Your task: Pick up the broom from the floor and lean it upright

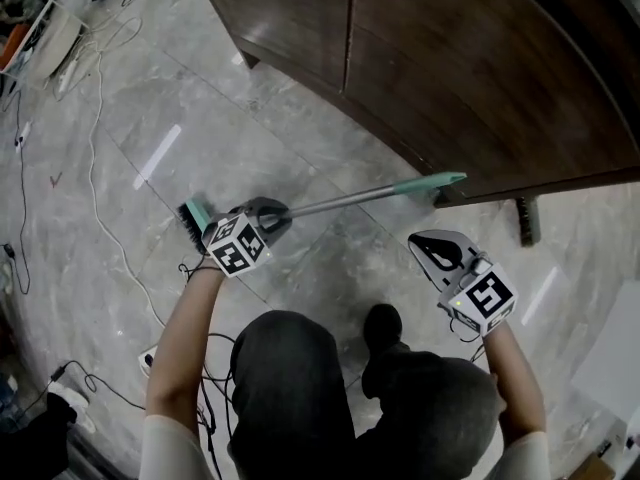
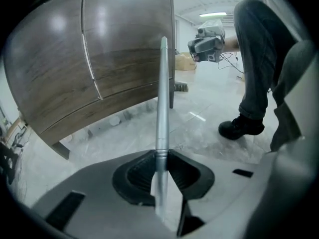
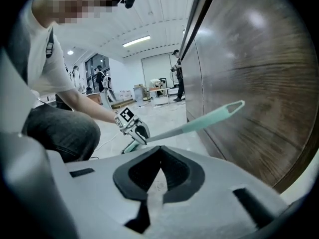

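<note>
The broom has a silver handle [image 1: 340,203], a teal grip end [image 1: 432,182] and a dark brush head with a teal base [image 1: 194,216]. It hangs slanted above the marble floor, its grip end close to the wooden cabinet [image 1: 450,68]. My left gripper [image 1: 275,213] is shut on the handle just above the brush head; in the left gripper view the handle [image 2: 162,108] runs up from between the jaws [image 2: 160,156]. My right gripper [image 1: 421,240] hovers to the right, below the grip end, shut and holding nothing. From the right gripper view [image 3: 160,151] the teal grip [image 3: 214,116] lies ahead, untouched.
The curved dark cabinet [image 2: 75,73] stands on short legs [image 1: 527,220] right behind the broom. The person's black shoe [image 1: 383,323] rests on the floor between the grippers. Cables [image 1: 95,168] and a power strip [image 1: 148,360] lie at the left.
</note>
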The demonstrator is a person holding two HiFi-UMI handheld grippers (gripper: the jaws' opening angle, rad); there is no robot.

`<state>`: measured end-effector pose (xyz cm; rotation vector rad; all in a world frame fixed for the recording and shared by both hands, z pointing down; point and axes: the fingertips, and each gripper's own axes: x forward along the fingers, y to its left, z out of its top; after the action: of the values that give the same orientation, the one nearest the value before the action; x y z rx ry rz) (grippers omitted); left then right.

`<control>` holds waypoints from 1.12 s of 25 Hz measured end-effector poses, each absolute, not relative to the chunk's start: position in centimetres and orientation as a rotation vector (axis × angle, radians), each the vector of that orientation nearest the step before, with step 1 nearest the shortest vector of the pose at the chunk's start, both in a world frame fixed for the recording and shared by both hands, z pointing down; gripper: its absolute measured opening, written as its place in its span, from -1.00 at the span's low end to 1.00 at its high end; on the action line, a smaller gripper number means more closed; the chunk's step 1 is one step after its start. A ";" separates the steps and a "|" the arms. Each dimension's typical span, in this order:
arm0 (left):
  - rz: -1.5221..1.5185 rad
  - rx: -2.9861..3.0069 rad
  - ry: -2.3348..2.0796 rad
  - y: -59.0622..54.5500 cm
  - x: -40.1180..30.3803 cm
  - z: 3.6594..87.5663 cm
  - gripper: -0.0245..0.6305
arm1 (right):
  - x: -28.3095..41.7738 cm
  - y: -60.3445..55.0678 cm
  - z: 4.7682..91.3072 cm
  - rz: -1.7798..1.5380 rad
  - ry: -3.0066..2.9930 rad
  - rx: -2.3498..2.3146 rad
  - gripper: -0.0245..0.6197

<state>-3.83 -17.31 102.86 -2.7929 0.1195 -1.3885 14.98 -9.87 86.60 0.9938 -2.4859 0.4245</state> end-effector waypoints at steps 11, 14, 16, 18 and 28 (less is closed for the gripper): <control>-1.089 -2.962 0.504 -21.5 -3.1 95.7 -0.70 | 14.7 -13.3 80.3 0.280 -2.505 1.037 -0.92; -0.998 -2.992 0.589 -22.9 -2.8 93.7 -0.70 | 14.1 -14.1 78.9 0.245 -2.519 1.046 -0.92; -0.946 -3.003 0.637 -23.5 -2.6 92.5 -0.70 | 13.6 -14.2 78.2 0.213 -2.515 1.031 -0.92; -0.903 -3.016 0.690 -24.0 -2.3 91.6 -0.70 | 13.3 -14.2 77.8 0.185 -2.507 1.018 -0.92; -0.716 -3.076 0.864 -27.4 0.9 86.0 -0.71 | 12.3 -14.9 75.5 0.124 -2.514 0.997 -0.92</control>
<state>0.89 -27.40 85.98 -3.0756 0.8642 -0.7157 12.26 -14.88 75.45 0.9967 -2.5139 0.1241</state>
